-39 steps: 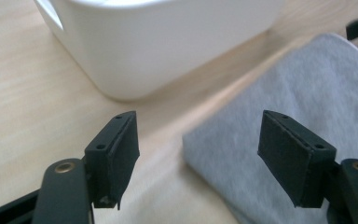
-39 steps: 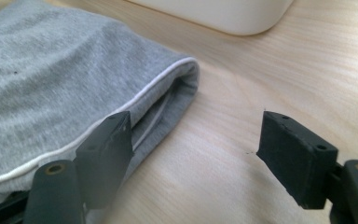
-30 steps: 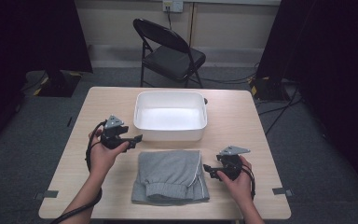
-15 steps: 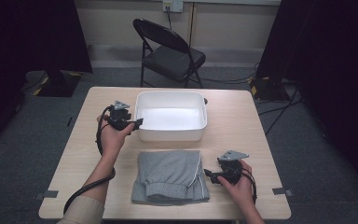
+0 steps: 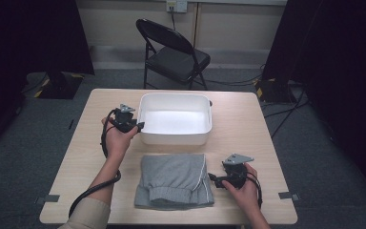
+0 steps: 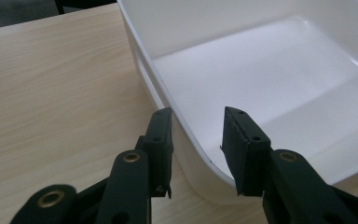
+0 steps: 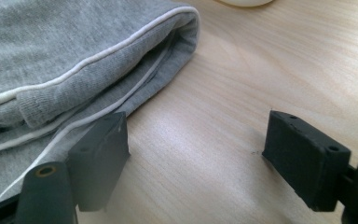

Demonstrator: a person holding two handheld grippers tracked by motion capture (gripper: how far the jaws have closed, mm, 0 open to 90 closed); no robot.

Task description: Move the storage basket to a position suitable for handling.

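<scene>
The left gripper [image 6: 196, 140] has just been closing, its fingers [image 6: 161, 140] straddling but not yet pinching the near-left wall of the white tub [image 5: 175, 138] at the counter's far middle; it should be seated deeper before squeezing, while the right gripper [image 7: 196, 163] stays spread beside the grey garment [image 5: 174, 179].

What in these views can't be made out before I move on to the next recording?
- Left gripper view: the jaws straddle the white tub's wall; whether the pads press it is unclear, and the frame's bottom edge cuts the corner off.
- Right gripper view: the grey folded garment runs off the left edge.
- High view: the garment's type and any label are too small to tell.
</scene>
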